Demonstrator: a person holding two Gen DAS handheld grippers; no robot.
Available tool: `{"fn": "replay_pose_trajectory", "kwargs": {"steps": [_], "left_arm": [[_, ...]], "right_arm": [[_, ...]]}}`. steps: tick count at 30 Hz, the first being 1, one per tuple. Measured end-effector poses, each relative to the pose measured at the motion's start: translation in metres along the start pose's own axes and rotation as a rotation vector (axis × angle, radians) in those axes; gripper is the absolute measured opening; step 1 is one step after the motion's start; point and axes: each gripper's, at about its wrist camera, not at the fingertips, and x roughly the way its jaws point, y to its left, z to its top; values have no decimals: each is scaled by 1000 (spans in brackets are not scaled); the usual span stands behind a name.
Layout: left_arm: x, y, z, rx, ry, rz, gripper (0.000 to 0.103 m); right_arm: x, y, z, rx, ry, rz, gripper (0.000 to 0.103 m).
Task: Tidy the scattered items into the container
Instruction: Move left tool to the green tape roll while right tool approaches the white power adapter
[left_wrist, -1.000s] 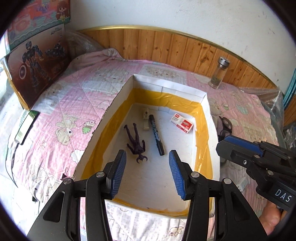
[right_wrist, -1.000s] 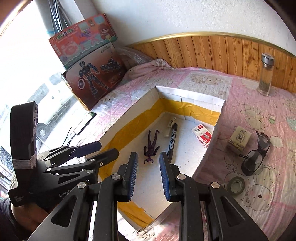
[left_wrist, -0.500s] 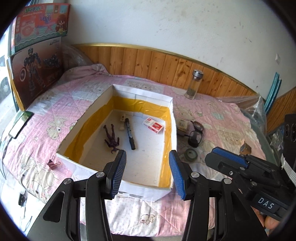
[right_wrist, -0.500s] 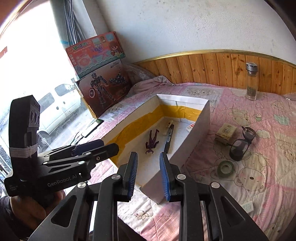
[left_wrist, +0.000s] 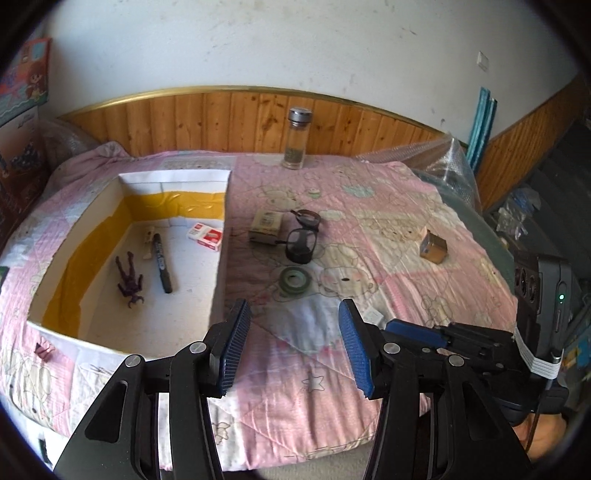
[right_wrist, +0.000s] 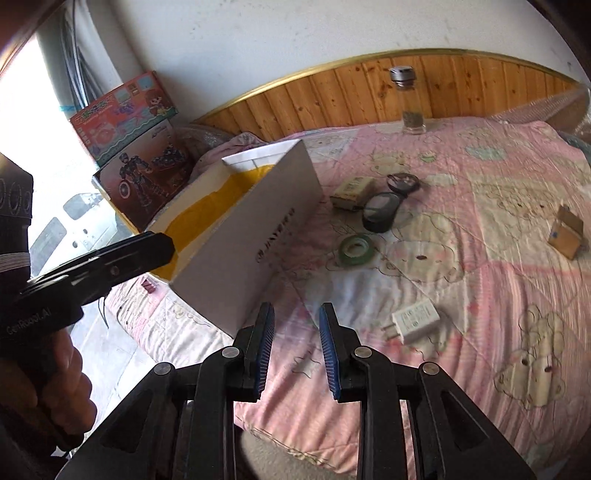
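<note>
Hovering both claws over the near edge of the bed (left_wrist: 388, 206), above the pink quilt. My left claw (left_wrist: 293, 347) is opening, its jaws wide with nothing between them; my right claw (right_wrist: 295, 347) stands narrowly parted and also empty. The container, a white box (left_wrist: 173, 177) with a yellow lining, lies on the bed's left part and already holds a purple figure (left_wrist: 129, 277), a marker (left_wrist: 162, 262) and a red-and-white packet (left_wrist: 205, 236). Outside it lie a white charger (right_wrist: 413, 320) just ahead of my right claw, a green tape roll (left_wrist: 293, 282), dark glasses (left_wrist: 303, 240), a small carton (left_wrist: 266, 226) and a brown box (left_wrist: 433, 249) well apart. Risks as I judge them: the narrow right gap may straddle the charger poorly and nudge it off the near edge; the soft quilt may bunch under closing jaws; the flat tape roll may slip; the glasses may snag; the 2 claws, working close together, may collide.
</note>
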Motion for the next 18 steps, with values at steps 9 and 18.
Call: {"fn": "replay_pose_trajectory", "kwargs": {"steps": [9,18], "left_arm": [[72,-21,5,-2,144,-49,56],[156,-5,16,-129,240,2,56]], "right_arm": [[17,-59,-19,135,34,-128,46],[44,-84,-16,148,80,-157,56]]}}
